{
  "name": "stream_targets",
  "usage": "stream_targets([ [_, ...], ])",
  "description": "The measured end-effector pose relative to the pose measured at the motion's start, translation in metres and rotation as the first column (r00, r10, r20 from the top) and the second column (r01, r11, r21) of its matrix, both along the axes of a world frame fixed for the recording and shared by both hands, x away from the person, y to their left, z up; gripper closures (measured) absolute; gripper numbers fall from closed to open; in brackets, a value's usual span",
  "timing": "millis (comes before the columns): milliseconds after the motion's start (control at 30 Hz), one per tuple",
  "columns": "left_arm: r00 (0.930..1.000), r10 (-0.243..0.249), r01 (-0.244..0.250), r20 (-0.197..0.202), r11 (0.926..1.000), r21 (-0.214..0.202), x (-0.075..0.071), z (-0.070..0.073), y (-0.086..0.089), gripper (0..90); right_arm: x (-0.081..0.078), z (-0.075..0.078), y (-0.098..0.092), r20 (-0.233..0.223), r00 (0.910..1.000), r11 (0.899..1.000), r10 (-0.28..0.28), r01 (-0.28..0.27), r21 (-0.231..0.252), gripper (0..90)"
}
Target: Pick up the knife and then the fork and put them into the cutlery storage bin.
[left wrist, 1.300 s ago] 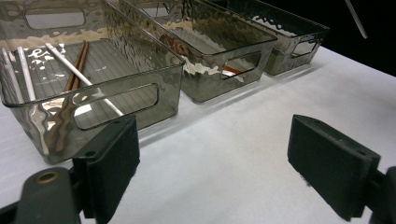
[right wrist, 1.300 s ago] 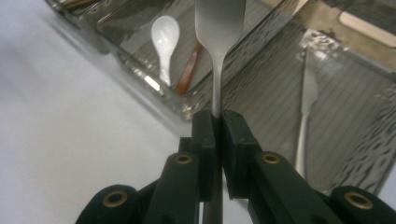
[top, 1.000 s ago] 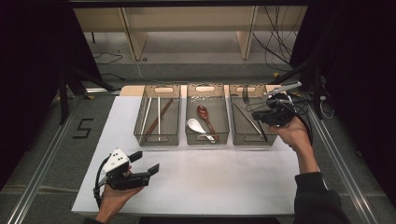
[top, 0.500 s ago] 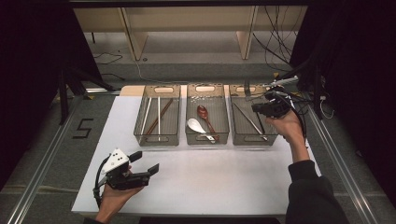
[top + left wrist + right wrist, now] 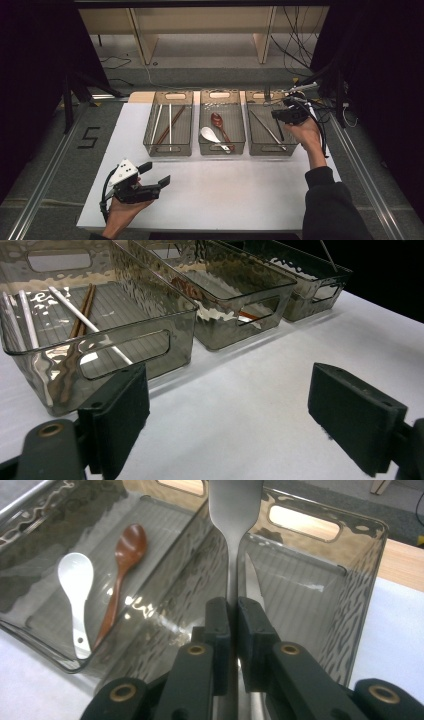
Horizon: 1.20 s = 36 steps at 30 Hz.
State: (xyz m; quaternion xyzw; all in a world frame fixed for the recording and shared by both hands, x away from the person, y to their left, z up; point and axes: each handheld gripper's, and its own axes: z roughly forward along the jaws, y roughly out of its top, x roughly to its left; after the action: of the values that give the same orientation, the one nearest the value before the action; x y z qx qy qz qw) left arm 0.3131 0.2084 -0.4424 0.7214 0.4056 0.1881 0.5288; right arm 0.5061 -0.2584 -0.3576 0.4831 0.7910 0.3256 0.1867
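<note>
My right gripper (image 5: 288, 114) (image 5: 233, 611) hovers over the right clear bin (image 5: 272, 150) (image 5: 370, 555), shut on the thin neck of a metal utensil (image 5: 235, 510) whose broad end points away from me. Under it, a knife (image 5: 268, 129) (image 5: 252, 582) lies in that bin. My left gripper (image 5: 156, 173) (image 5: 237, 415) rests open and empty, low over the white table (image 5: 225, 190), near its front left. The middle bin (image 5: 221, 150) holds a white spoon (image 5: 210, 134) (image 5: 75, 580) and a brown spoon (image 5: 217, 121) (image 5: 131, 542).
The left bin (image 5: 169, 149) (image 5: 100, 340) holds white and brown chopsticks (image 5: 170, 125) (image 5: 82, 315). All three bins stand side by side at the far half of the table. Cables (image 5: 320, 130) trail off the right edge. A shelf frame (image 5: 200, 30) stands beyond the table.
My right gripper has moved slightly farther away and to the left over the right bin, still gripping the metal utensil. The left gripper has stayed put.
</note>
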Motion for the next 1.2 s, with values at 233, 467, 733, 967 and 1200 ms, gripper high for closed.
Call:
stream_targets([
  [233, 1.0000, -0.001, 0.001, 0.001, 1.0000, 0.001, 0.000, 0.000, 0.000, 16.4, 0.002, -0.010, -0.002, -0.010, 0.9999, 1.000, -0.013, 0.013, -0.002, 84.6],
  [467, 1.0000, -0.002, 0.002, -0.001, 1.0000, -0.001, 0.000, 0.000, 0.000, 16.4, 0.002, -0.021, -0.003, -0.021, 0.9996, 1.000, -0.017, 0.017, -0.006, 84.6],
  [733, 1.0000, -0.001, 0.001, 0.001, 1.0000, 0.001, 0.000, 0.000, 0.000, 16.4, 0.001, -0.025, -0.003, -0.018, 0.9997, 1.000, -0.019, 0.019, -0.016, 84.5],
  [967, 1.0000, -0.001, 0.001, 0.000, 1.0000, -0.001, 0.000, 0.000, 0.000, 16.4, 0.001, -0.033, -0.002, -0.028, 0.9995, 0.999, -0.011, 0.010, -0.038, 84.5],
  [1200, 1.0000, -0.001, 0.001, 0.002, 1.0000, 0.001, 0.000, 0.000, 0.000, 16.4, 0.001, -0.037, -0.003, -0.039, 0.9991, 0.999, -0.015, 0.014, -0.043, 84.3],
])
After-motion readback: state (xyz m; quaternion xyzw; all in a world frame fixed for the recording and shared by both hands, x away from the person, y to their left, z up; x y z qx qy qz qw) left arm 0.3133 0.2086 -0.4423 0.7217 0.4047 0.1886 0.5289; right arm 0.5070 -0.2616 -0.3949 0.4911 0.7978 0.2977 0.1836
